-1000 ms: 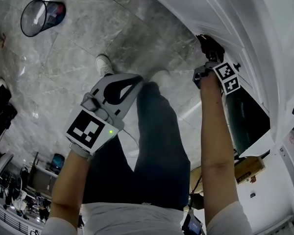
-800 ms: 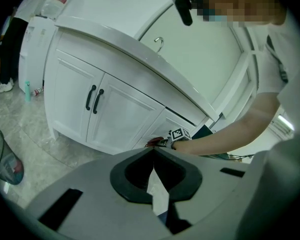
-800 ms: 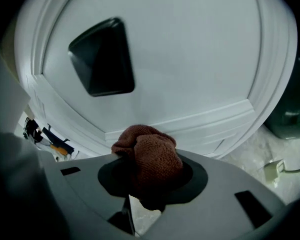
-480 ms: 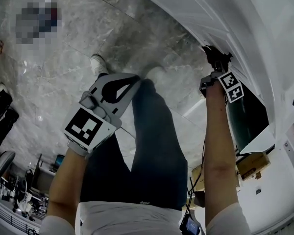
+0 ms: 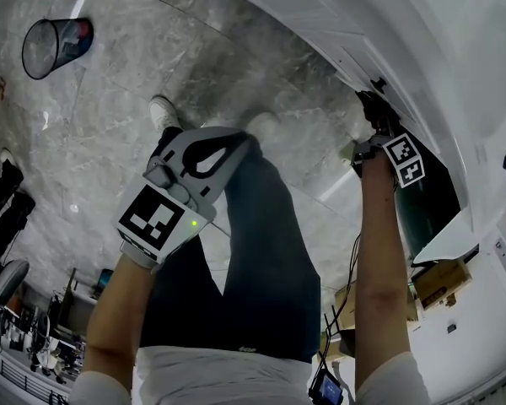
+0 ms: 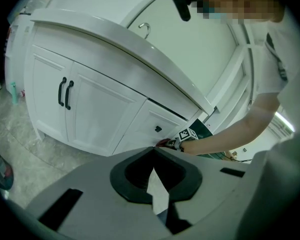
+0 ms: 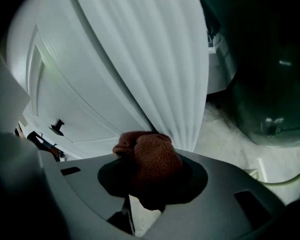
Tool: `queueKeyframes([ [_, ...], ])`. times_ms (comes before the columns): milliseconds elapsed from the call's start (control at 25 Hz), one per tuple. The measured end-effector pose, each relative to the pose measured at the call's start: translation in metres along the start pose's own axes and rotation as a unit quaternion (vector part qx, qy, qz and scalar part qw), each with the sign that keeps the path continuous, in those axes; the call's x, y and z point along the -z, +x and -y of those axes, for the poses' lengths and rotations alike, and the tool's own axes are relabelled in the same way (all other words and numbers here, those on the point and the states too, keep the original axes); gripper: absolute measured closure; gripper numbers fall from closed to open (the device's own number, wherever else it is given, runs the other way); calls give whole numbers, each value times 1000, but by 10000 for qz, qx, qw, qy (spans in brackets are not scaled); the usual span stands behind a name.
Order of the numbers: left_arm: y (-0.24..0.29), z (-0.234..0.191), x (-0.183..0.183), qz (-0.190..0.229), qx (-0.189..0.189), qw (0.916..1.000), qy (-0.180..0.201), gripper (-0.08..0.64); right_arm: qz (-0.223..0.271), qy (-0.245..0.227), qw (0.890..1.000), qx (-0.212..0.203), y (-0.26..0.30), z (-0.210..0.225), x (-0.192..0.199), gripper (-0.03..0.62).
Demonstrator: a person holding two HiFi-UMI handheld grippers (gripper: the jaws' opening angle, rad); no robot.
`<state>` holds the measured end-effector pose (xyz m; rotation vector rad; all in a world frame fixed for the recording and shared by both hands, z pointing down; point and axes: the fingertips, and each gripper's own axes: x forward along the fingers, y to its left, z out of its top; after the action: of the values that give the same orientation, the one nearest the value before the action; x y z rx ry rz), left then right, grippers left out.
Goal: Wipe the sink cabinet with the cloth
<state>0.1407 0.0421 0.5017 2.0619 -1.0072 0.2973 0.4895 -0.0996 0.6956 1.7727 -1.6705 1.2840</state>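
The reddish-brown cloth (image 7: 152, 156) is balled up in the clamped jaws of the right gripper (image 5: 376, 113), which has slid further along the sink cabinet (image 7: 90, 84) toward its fluted corner since a second ago. The wad bulges forward against that corner and shows no clear long axis. The left gripper (image 6: 152, 151) hangs closed and empty, well apart.

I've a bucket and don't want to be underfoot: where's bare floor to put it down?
Bare marble floor lies between the wastebasket and the person's shoes. It is crowded by the cabinet, where the right claw holds the cloth, beside a dark green container.
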Motion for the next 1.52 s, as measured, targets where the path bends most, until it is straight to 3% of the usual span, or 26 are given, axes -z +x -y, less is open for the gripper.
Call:
queueKeyframes([
  [240,-3,12,5,-46,89,9999,66,549,270,685,9970,-247,-22,-11,-12,463],
  [720,-22,29,4,-23,346,9989,305,549,838,1203,9866,-714,-103,-43,-60,463],
  [1160,-45,15,10,138,179,9996,140,549,1076,970,9864,-780,-123,-62,-73,463],
  [1520,-63,0,12,300,86,9995,74,549,998,626,9876,-1035,-112,-110,-67,465],
])
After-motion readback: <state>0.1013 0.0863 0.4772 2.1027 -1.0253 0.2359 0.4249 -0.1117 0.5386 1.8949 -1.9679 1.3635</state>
